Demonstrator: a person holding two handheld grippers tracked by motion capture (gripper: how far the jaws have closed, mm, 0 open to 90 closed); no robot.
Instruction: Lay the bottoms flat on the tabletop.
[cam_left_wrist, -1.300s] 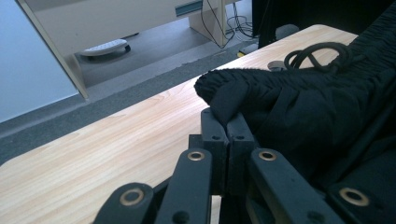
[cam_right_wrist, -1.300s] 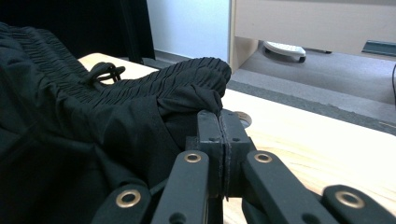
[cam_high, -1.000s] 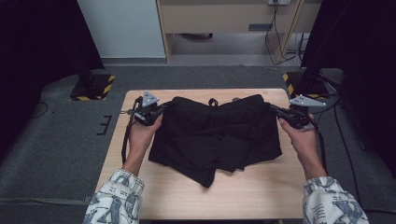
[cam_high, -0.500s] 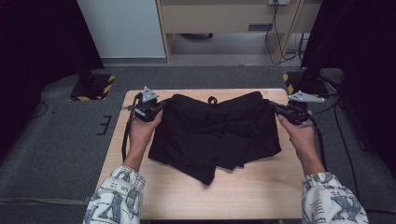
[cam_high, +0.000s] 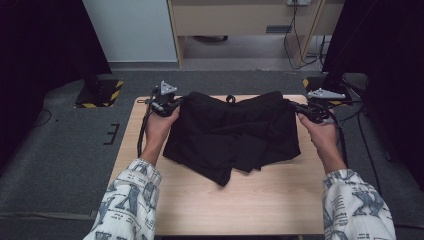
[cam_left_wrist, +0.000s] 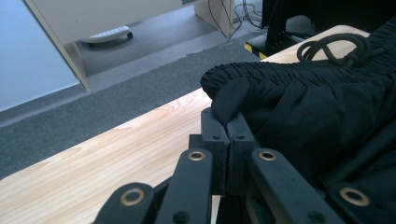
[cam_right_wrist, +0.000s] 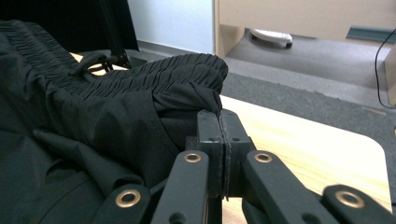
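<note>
A pair of black shorts (cam_high: 235, 132) lies on the wooden table (cam_high: 240, 200), its elastic waistband and drawstring (cam_high: 230, 98) toward the far edge. My left gripper (cam_high: 176, 103) is shut on the shorts' left waistband corner (cam_left_wrist: 229, 98); its jaws press together on the cloth in the left gripper view (cam_left_wrist: 227, 122). At the other end my right gripper (cam_high: 299, 108) is shut on the right waistband corner (cam_right_wrist: 196, 88), with fabric pinched between the jaws in the right gripper view (cam_right_wrist: 218, 119). The waistband is stretched between both grippers. The legs lie crumpled toward me.
Grey carpet surrounds the table. A cabinet (cam_high: 240, 25) and a white panel (cam_high: 130, 30) stand beyond the far edge. Black stands with yellow-striped bases (cam_high: 100, 92) sit at the far left and far right corners. Bare wood (cam_high: 250, 205) lies between the shorts and the near edge.
Both grippers have moved toward the table's far edge with the waistband held, dragging the shorts away from me.
</note>
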